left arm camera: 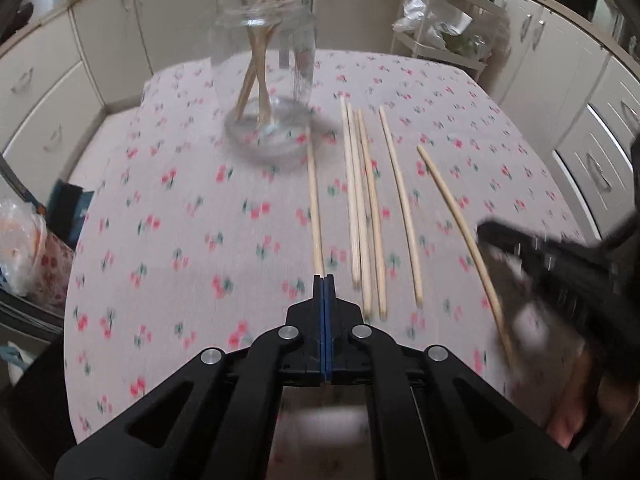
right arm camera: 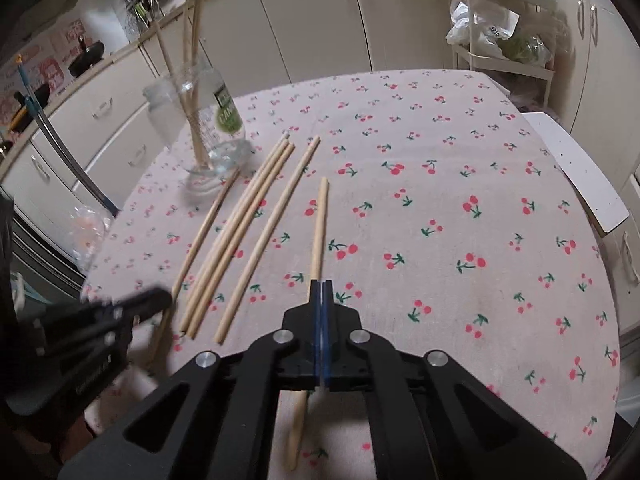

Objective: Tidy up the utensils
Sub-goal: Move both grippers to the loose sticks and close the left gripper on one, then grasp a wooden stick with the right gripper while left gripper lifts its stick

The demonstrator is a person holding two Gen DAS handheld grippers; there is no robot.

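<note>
A clear glass jar (left arm camera: 266,80) stands on the cherry-print tablecloth (left arm camera: 180,240) and holds several wooden chopsticks; it also shows in the right wrist view (right arm camera: 200,128). Several loose chopsticks (left arm camera: 360,208) lie side by side to its right. My left gripper (left arm camera: 324,278) is shut at the near end of the leftmost chopstick (left arm camera: 314,200). My right gripper (right arm camera: 322,282) is shut on the rightmost chopstick (right arm camera: 320,224), which runs through the jaws. Each gripper shows blurred in the other's view: the right one (left arm camera: 484,232) and the left one (right arm camera: 166,294).
Cream cabinets (right arm camera: 312,12) line the walls behind the table. A white wire rack (right arm camera: 504,20) with bags stands at the back right. A plastic bag (left arm camera: 24,248) sits off the table's left edge. A white chair seat (right arm camera: 576,176) is at the right.
</note>
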